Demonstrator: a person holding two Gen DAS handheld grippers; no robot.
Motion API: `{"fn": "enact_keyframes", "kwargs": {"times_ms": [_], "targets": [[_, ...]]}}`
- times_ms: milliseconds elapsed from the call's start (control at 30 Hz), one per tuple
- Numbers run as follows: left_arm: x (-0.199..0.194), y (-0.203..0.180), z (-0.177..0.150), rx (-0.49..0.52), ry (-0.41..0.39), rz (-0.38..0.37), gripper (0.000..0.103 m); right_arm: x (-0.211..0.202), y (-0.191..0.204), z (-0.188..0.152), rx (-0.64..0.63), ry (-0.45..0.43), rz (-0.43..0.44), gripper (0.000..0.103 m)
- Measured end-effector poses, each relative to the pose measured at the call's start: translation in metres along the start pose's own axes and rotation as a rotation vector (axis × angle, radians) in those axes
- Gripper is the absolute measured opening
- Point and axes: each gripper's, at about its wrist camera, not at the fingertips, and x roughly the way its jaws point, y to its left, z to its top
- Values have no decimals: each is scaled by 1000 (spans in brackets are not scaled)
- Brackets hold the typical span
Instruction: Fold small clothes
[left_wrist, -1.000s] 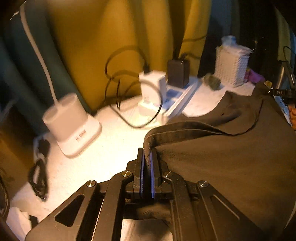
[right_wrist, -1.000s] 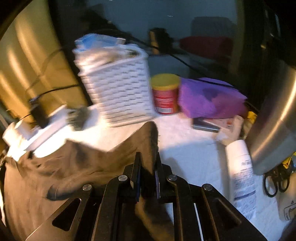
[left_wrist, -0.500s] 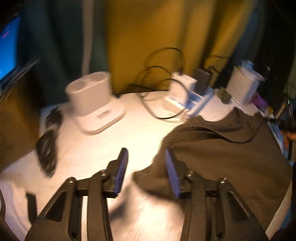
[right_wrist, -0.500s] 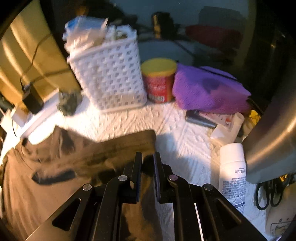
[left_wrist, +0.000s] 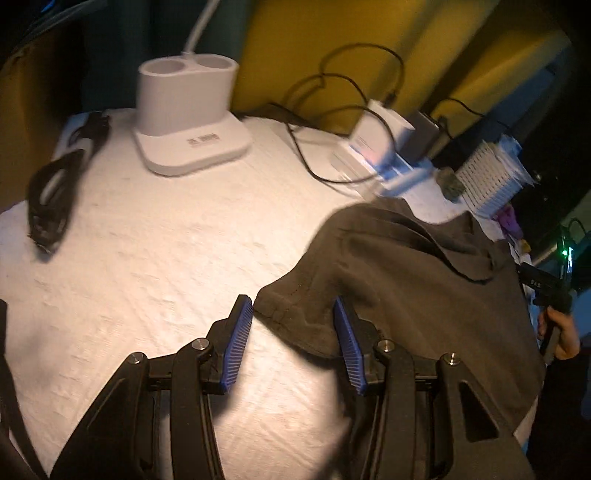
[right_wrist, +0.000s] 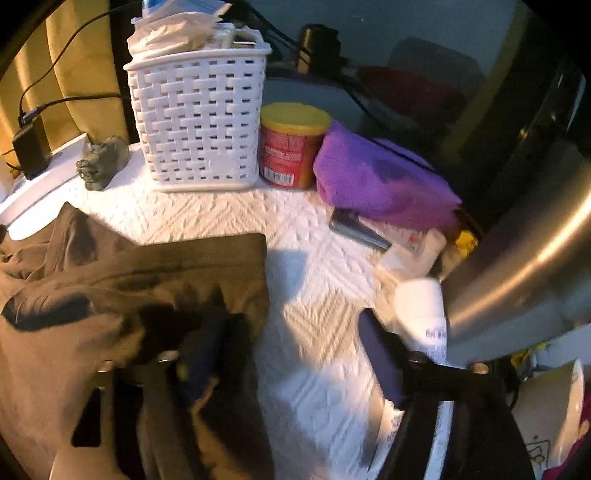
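A dark brown small garment (left_wrist: 406, 295) lies spread on the white textured table cover (left_wrist: 166, 258). My left gripper (left_wrist: 293, 332) is open above its near sleeve corner. The hem lies loose between the blue pads (left_wrist: 238, 343), which do not press it. In the right wrist view the same garment (right_wrist: 129, 277) fills the lower left. My right gripper (right_wrist: 295, 354) is blurred and its jaws are opening. Its left finger is over the cloth's edge and its right finger over bare cover, gripping nothing. A hand (left_wrist: 561, 332) holds that gripper at the far right of the left wrist view.
A white lamp base (left_wrist: 188, 122) and a black cable bundle (left_wrist: 51, 192) sit at the back left, with chargers and cords (left_wrist: 380, 136) behind. A white woven basket (right_wrist: 199, 118), a red can (right_wrist: 291, 147), a purple towel (right_wrist: 376, 177), a white bottle (right_wrist: 421, 314) and a steel vessel (right_wrist: 517, 258) crowd the right.
Both grippers have let go of the garment: the left opened first and swung left, the right has just spread its jaws. The cloth now lies flat on the cover.
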Motion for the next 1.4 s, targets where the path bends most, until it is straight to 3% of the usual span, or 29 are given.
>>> {"fn": "enact_keyframes", "kwargs": {"times_ms": [167, 200, 233, 267, 333, 400, 467, 533, 567, 600, 733, 900, 1000, 1233, 1300, 1367, 1400], "targets": [[5, -3, 3, 3, -12, 7, 43, -2, -16, -7, 48, -16, 143, 75], [5, -2, 4, -1, -14, 1, 39, -3, -19, -5, 66, -33, 185, 75], [6, 0, 5, -7, -21, -11, 21, -3, -21, -3, 73, -43, 208, 75], [6, 2, 5, -24, -22, -28, 13, -4, -22, 0, 69, -54, 228, 75], [9, 12, 6, -93, -30, -80, 8, -2, -18, 7, 38, -67, 251, 75], [10, 15, 5, -110, -51, -65, 6, 7, -14, 14, 16, -58, 261, 75], [8, 12, 4, -90, -78, -30, 5, 16, -9, 15, -2, -35, 283, 51], [2, 9, 6, -69, -109, 14, 5, 18, 6, 22, -44, -53, 243, 40], [-3, 8, 9, -60, -131, 35, 4, 17, 9, 23, -67, -55, 235, 15], [-7, 7, 13, -48, -152, 56, 4, 16, 11, 24, -78, -51, 264, 6], [-19, 2, 34, 30, -225, 148, 4, 6, 15, 34, -89, -109, 207, 6], [-23, 2, 57, 108, -265, 210, 4, -11, -1, 50, -37, -198, 149, 6], [-7, 3, 61, 140, -239, 242, 4, 1, -5, 58, -34, -172, 126, 6], [13, 17, 55, 97, -151, 242, 6, 34, 2, 51, -66, -60, 126, 6], [7, 15, 54, 96, -157, 253, 11, 31, 2, 49, -76, -38, 120, 6], [-5, 12, 51, 99, -184, 258, 31, 29, 3, 49, -80, -18, 116, 7], [-11, 8, 49, 101, -193, 253, 35, 28, 4, 49, -84, -5, 115, 7]]}}
